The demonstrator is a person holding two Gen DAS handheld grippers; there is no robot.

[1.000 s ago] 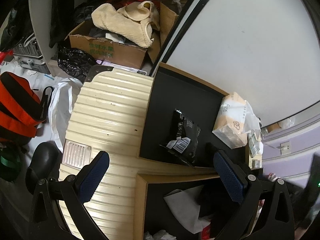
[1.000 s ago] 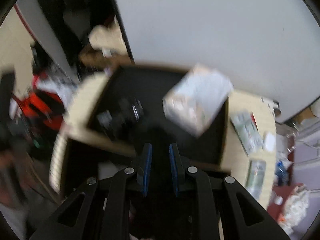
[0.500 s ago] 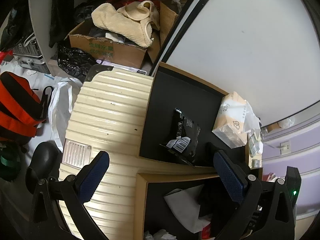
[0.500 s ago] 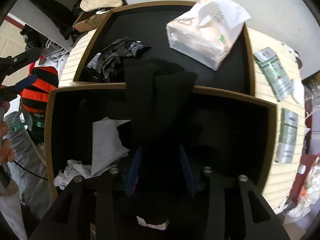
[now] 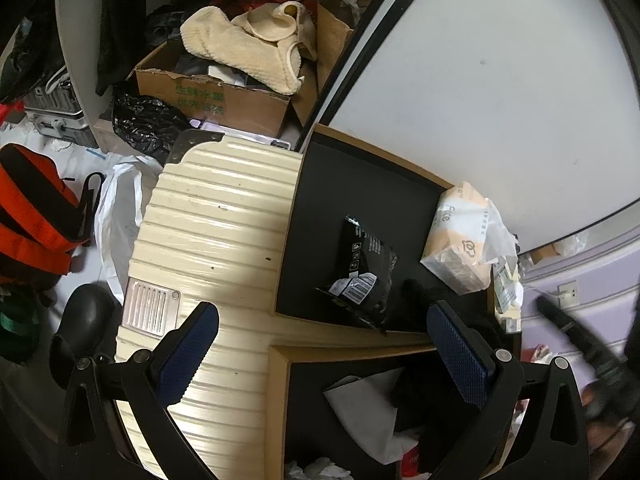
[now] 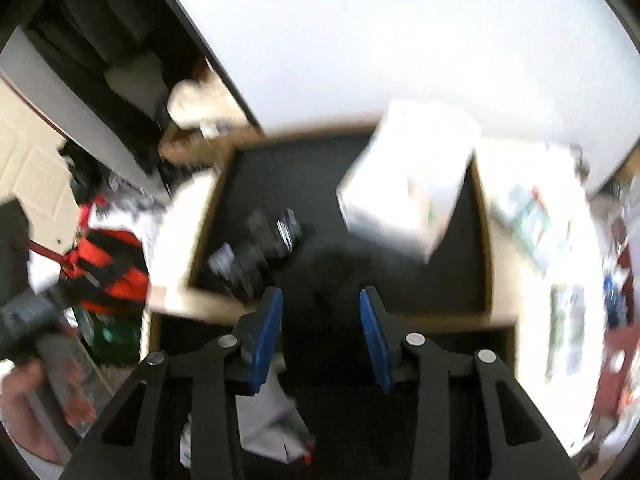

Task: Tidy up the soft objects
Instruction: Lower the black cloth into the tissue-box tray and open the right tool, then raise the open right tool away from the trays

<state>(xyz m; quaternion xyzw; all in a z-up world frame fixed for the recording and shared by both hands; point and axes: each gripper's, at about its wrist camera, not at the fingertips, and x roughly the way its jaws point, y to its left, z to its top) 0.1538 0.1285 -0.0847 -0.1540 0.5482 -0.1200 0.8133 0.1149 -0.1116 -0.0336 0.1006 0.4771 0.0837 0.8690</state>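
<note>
Your right gripper (image 6: 320, 340) has just opened, jaws apart above the black cloth (image 6: 340, 268) (blurred), gripping nothing. Your left gripper (image 5: 320, 356) gapes wide, empty, over the cream suitcase (image 5: 208, 232).

Right wrist view: motion-blurred throughout; tissue pack (image 6: 404, 192) print and black pouch (image 6: 260, 248) label unreadable. Dark cloth (image 6: 332, 268) ahead of right gripper (image 6: 320, 312): edges indistinct. Left wrist view: white cloth (image 5: 368, 408) partly cut off by btm edge.
</note>
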